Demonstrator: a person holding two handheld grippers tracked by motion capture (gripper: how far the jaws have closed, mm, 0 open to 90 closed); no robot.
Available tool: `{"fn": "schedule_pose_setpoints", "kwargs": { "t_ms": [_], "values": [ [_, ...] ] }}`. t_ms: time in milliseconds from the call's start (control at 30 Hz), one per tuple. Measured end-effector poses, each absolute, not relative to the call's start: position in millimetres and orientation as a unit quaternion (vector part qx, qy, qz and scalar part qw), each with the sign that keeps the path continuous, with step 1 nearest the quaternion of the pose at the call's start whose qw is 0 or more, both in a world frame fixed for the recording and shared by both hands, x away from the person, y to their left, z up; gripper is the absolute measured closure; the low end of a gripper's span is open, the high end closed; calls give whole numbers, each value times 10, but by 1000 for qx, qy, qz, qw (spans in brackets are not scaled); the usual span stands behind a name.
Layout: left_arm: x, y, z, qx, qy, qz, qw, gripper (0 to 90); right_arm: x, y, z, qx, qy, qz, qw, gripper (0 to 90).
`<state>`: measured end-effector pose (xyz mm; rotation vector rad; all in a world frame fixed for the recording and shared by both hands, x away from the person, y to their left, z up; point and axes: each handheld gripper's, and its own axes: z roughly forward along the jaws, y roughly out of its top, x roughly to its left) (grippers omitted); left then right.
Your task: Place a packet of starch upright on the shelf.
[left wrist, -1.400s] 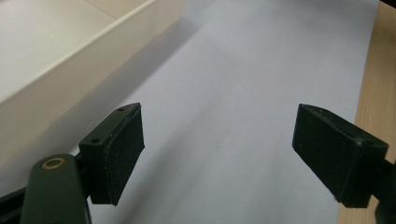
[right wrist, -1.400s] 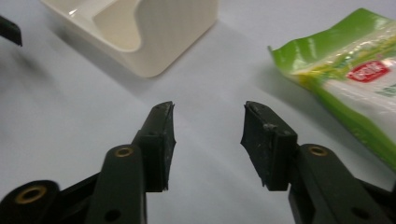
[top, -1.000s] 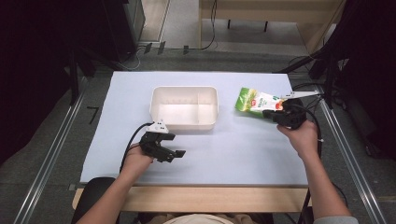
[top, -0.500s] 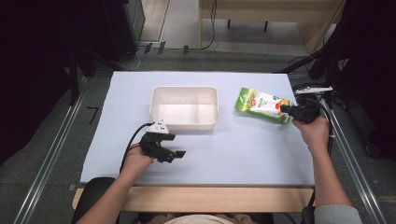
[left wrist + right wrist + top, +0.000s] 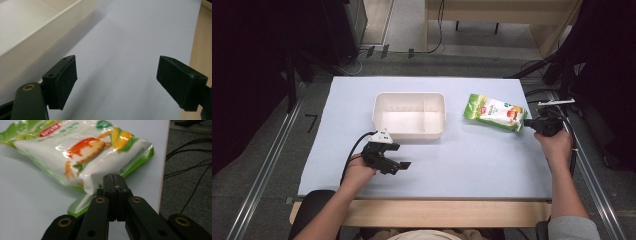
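1. The right gripper has its fingers pressed together, pinching nothing; their tips sit at the near corner of the snack bag, touching or just short of it, I cannot tell which.
2. The bag lies flat on the worktop, just right of the white tub, its long axis running from the tub toward the right gripper.
3. The left gripper holds its fingers spread wide over bare worktop, just in front of the tub, well apart from the bag.
4. The right hand is clearly nearer; a grasp would need those fingers to spread first.
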<state>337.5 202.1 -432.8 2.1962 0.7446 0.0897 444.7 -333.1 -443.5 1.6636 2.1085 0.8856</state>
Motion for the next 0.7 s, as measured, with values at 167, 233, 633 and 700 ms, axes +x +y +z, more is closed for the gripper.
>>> {"fn": "schedule_pose_setpoints", "kwargs": {
  "t_ms": [167, 233, 633, 700],
  "values": [
    [3374, 2009, -4326, 870, 293, 37, 396, 173, 4499, -3242, -4547, 575, 748, 295, 149, 900],
    [3373, 2011, -4325, 870, 292, 37, 396, 173, 4500, -3213, -4546, 574, 751, 290, 154, 900],
    [3374, 2009, -4324, 870, 291, 37, 396, 173, 4412, -2947, -4514, 530, 787, 291, 124, 900],
    [3374, 2009, -4323, 870, 290, 37, 397, 173, 4395, -2859, -4508, 519, 794, 292, 121, 900]
  ]
}}
